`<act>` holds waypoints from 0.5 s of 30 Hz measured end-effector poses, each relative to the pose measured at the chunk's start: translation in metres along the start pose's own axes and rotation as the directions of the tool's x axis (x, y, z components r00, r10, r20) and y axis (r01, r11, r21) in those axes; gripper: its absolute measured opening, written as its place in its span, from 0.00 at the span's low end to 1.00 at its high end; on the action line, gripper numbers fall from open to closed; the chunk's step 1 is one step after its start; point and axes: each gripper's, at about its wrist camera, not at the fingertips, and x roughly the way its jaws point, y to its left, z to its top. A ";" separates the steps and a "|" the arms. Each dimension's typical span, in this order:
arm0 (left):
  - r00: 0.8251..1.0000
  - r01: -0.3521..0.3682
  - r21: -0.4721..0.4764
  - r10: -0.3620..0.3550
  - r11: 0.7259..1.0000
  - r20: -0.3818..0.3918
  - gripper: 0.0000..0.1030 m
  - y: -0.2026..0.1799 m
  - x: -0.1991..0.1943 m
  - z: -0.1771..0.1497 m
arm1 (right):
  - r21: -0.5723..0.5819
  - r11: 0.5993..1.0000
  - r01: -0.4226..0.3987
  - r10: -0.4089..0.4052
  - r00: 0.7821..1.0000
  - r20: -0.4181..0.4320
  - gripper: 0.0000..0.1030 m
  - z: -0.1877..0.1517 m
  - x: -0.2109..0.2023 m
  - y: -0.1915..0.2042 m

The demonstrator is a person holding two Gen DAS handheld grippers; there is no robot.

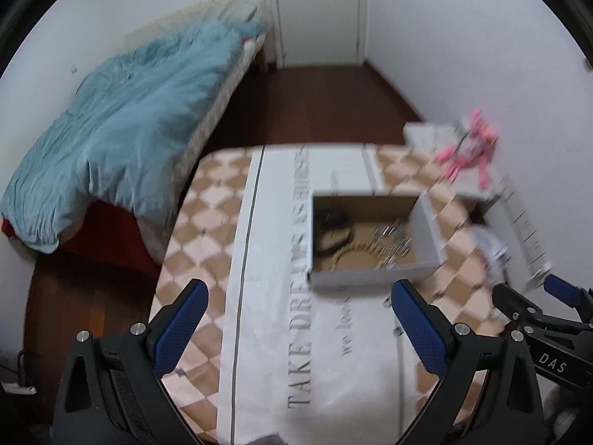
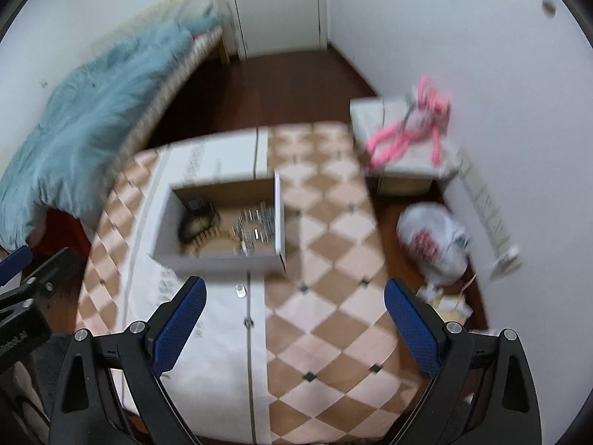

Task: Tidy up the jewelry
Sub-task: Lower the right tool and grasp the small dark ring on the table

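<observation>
- Left wrist view: our left gripper [image 1: 300,328] fills the bottom of the frame, its blue pads spread wide and holding nothing, above a white cloth [image 1: 274,333] printed with grey lettering.
- The cloth lies over a checkered table [image 1: 200,222]. At centre right sits an open box [image 1: 370,278], with blurred jewelry [image 1: 374,244] inside: a dark band at left, gold and silver pieces at right.
- Our right gripper [image 1: 530,293] enters at the lower right edge, also spread apart.
- A bed with a blue blanket [image 1: 122,129] takes the upper left; a pink toy [image 1: 467,148] lies at upper right.
- Right wrist view: our right gripper [image 2: 294,324] stands wide and empty at the bottom.
- The box [image 2: 218,259] sits left of centre, the jewelry [image 2: 237,230] inside it.
- A small silver item [image 2: 240,290] rests on the cloth [image 2: 222,352], just below the box.
- The toy [image 2: 404,129] is at upper right, on a second box [image 2: 404,167].
</observation>
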 end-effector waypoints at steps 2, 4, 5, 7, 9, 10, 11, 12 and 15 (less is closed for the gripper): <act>0.999 -0.014 0.001 0.014 1.000 -0.047 0.98 -0.001 0.023 -0.010 | 0.013 1.000 -0.019 0.019 0.999 -0.043 0.92 -0.012 0.030 -0.003; 0.994 -0.034 0.007 0.035 0.999 -0.101 0.98 -0.003 0.048 -0.022 | 0.018 0.999 -0.042 0.044 0.995 -0.085 0.81 -0.026 0.060 -0.002; 0.991 -0.046 0.013 0.047 0.999 -0.125 0.98 -0.004 0.059 -0.028 | 0.017 0.999 -0.047 0.049 0.994 -0.099 0.75 -0.032 0.071 -0.001; 0.986 -0.065 0.027 0.069 0.998 -0.154 0.98 -0.005 0.075 -0.037 | 0.011 0.998 -0.064 0.065 0.990 -0.122 0.70 -0.043 0.094 0.004; 0.980 -0.079 0.036 0.084 0.996 -0.181 0.98 -0.004 0.090 -0.045 | -0.006 0.998 -0.067 0.065 0.989 -0.130 0.66 -0.050 0.110 0.013; 0.975 -0.085 0.041 0.092 0.996 -0.202 0.98 -0.003 0.098 -0.050 | -0.013 0.997 -0.071 0.069 0.989 -0.129 0.65 -0.053 0.115 0.017; 0.972 -0.085 0.041 0.092 0.996 -0.216 0.98 -0.001 0.103 -0.053 | -0.022 0.997 -0.076 0.072 0.989 -0.126 0.62 -0.054 0.119 0.021; 0.968 -0.086 0.039 0.093 0.996 -0.235 0.98 0.002 0.110 -0.058 | -0.032 0.996 -0.079 0.075 0.990 -0.120 0.61 -0.056 0.122 0.026; 0.958 -0.097 0.039 0.104 0.995 -0.269 0.98 0.007 0.122 -0.068 | -0.074 0.994 -0.075 0.066 0.991 -0.113 0.57 -0.059 0.129 0.038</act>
